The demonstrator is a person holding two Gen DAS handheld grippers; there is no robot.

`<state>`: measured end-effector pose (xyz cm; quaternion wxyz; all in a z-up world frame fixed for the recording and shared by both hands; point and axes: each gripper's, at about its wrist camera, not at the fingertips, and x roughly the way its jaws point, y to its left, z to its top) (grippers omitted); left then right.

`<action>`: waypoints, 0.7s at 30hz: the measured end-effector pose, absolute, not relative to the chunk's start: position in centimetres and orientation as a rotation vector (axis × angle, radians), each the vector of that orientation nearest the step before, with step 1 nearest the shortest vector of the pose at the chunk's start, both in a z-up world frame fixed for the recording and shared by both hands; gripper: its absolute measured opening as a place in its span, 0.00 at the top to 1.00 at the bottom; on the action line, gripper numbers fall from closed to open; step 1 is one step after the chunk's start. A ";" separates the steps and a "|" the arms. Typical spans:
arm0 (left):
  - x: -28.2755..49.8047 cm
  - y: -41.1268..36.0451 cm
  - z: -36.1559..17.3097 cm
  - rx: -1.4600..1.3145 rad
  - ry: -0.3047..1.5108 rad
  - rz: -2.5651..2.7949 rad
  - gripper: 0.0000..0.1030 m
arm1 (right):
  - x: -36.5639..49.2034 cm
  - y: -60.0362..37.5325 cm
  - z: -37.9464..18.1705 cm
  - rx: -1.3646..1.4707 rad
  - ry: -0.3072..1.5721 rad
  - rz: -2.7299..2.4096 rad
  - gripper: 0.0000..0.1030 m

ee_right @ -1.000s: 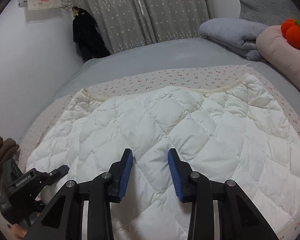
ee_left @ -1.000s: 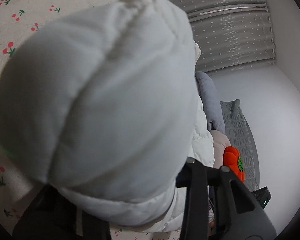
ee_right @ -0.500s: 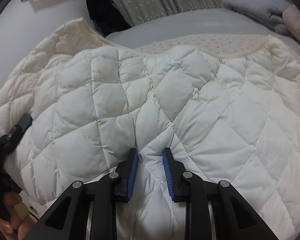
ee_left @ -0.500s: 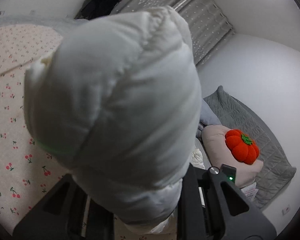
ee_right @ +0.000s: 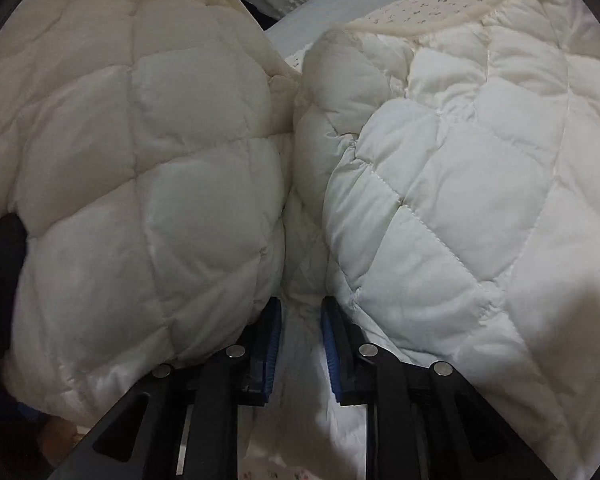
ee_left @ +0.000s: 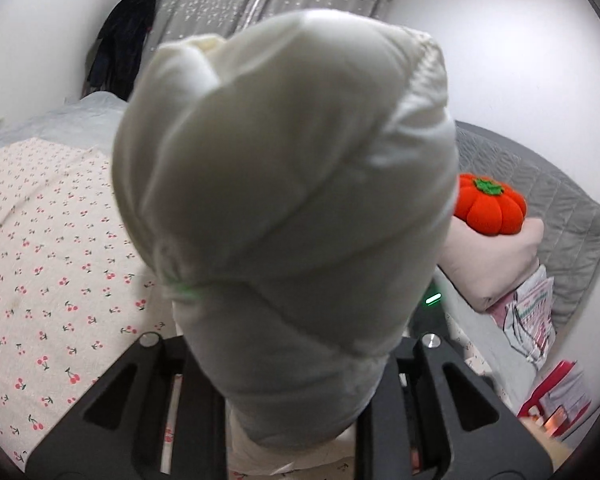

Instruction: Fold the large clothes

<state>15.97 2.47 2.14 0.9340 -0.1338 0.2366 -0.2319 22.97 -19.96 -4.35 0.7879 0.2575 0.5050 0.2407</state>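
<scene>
**Helper:** Where's the jacket, and what have you got of it?

**Me:** The white quilted jacket is partly lifted off the cherry-print sheet on the bed. My left gripper is clamped on a puffy bunch of it that swells up and hides my fingertips. My right gripper has a thinner pinch of the fabric squeezed between its blue pads. Both pairs of jaws closed in over the last second and then eased back a little, with fabric between them all the while.

**Helper:** So how do you fold it well from here?

**Me:** I'd say keep both grips firm, since the shell looks slick and the padding is springy. Carry the left side over toward the right in one smooth arc, keeping the two holds level so the edge lands straight. Then lower it flat before letting go.

**Helper:** Any risk?

**Me:** The thin right pinch could slip. The pumpkin cushion sits well apart.
</scene>
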 end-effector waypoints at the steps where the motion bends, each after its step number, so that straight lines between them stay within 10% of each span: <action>1: 15.9 2.6 2.1 -0.258 0.486 -0.476 0.77 | 22.4 -20.8 -3.6 0.539 1.082 0.503 0.67; 15: 15.9 -7.1 1.4 0.033 0.578 -0.622 0.63 | 15.0 -39.3 -2.6 0.773 0.995 0.217 0.59; 21: 15.0 -12.5 -1.7 0.225 0.664 -0.758 0.52 | 13.7 -42.5 -3.0 0.950 0.944 0.220 0.31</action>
